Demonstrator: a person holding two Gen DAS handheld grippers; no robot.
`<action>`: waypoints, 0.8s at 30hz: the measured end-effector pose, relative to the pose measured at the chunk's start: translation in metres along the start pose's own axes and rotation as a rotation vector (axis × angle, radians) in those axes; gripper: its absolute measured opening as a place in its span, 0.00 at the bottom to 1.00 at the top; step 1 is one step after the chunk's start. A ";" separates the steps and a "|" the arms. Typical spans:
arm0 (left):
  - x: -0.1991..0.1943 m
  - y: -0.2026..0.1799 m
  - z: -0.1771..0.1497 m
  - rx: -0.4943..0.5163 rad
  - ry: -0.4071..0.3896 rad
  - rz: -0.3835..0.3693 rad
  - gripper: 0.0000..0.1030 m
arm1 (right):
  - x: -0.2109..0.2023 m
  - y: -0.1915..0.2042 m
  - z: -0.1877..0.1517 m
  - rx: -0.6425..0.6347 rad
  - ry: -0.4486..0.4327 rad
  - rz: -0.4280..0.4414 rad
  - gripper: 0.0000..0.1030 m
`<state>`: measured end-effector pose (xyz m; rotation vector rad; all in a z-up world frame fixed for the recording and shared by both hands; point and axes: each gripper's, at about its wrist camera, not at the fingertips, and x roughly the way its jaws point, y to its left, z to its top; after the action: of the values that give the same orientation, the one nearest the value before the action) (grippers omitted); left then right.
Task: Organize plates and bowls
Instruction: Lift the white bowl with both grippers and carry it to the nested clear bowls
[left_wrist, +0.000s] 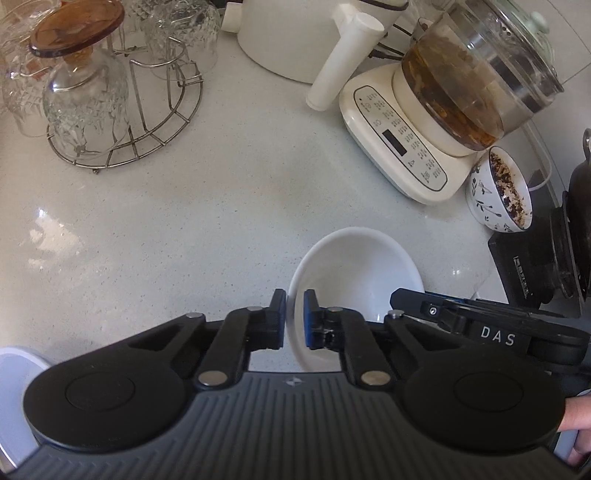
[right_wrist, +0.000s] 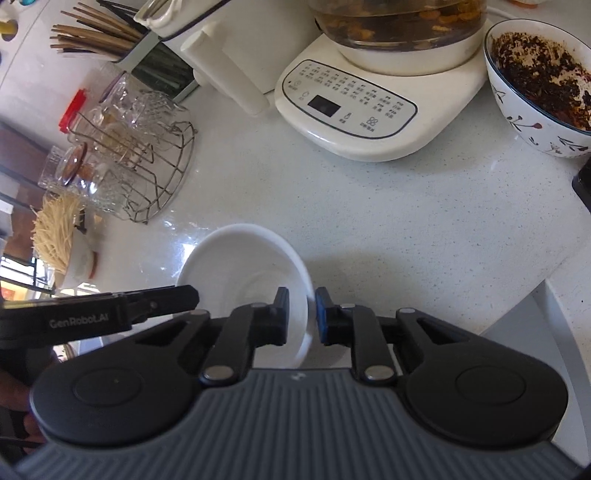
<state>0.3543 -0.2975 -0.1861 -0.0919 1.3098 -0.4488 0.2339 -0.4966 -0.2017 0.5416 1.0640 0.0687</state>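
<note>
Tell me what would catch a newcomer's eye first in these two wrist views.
First, the white bowl low in the middle on the pale counter, its rim pinched on opposite sides by the left gripper and right gripper. Behind it stands a cream kettle base carrying a glass pot of brownish liquid, with a patterned bowl of dark residue at its right. At far left, a wire rack holds upturned glasses.

Left gripper pitched steeply downward, its jaws closed on the left rim of the white bowl. Right gripper likewise angled down, jaws clamped on the bowl's opposite rim (each gripper shows in the other's view). A hand shows behind the right gripper, away from the bowl.
</note>
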 end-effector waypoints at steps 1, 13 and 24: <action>-0.002 0.000 -0.001 -0.005 -0.006 -0.005 0.09 | -0.001 -0.001 0.000 -0.001 -0.002 -0.001 0.16; -0.045 -0.008 -0.003 -0.011 -0.110 -0.034 0.09 | -0.029 0.006 0.003 0.013 -0.056 0.029 0.15; -0.089 0.003 -0.009 -0.060 -0.196 -0.056 0.09 | -0.062 0.040 0.011 -0.055 -0.140 0.063 0.15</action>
<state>0.3306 -0.2600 -0.1081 -0.2178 1.1297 -0.4366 0.2207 -0.4851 -0.1294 0.5227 0.9058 0.1131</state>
